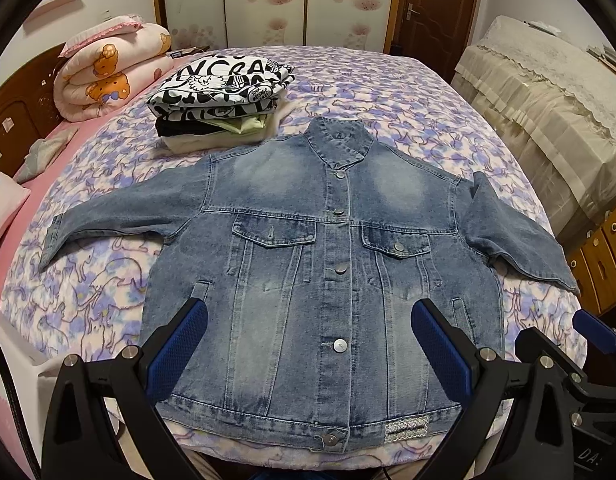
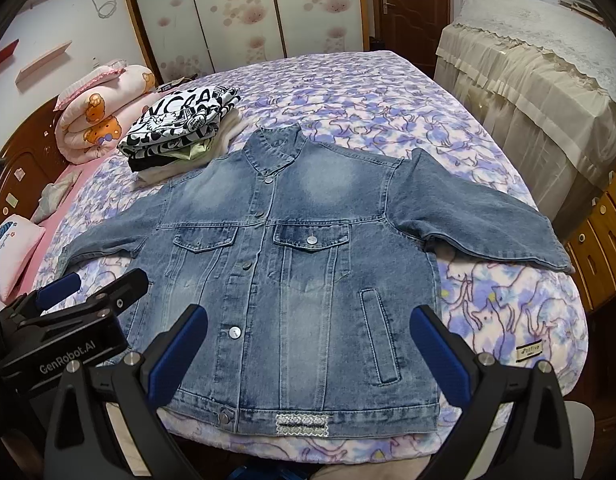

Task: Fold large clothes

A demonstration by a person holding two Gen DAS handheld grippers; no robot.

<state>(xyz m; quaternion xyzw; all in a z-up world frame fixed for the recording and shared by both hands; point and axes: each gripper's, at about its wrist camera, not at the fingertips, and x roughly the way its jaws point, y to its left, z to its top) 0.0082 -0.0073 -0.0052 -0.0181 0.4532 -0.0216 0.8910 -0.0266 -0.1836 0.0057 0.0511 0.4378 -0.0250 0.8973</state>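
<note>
Left claw (image 1: 308,344) open, empty, over jacket (image 1: 331,264) hem; right claw (image 2: 308,344) open, empty, over its right side; jacket flat, front up, buttoned, sleeves spread on bed (image 1: 387,92), likely laid out for folding; folded pile (image 1: 220,96) beyond collar, out of the way.

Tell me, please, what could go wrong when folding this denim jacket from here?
The denim jacket has its far shoulder close beside the folded clothes stack; lifting that side could topple the stack. The right sleeve reaches the bed's edge and might slide off. Both the left gripper and right gripper are open, holding nothing.
</note>
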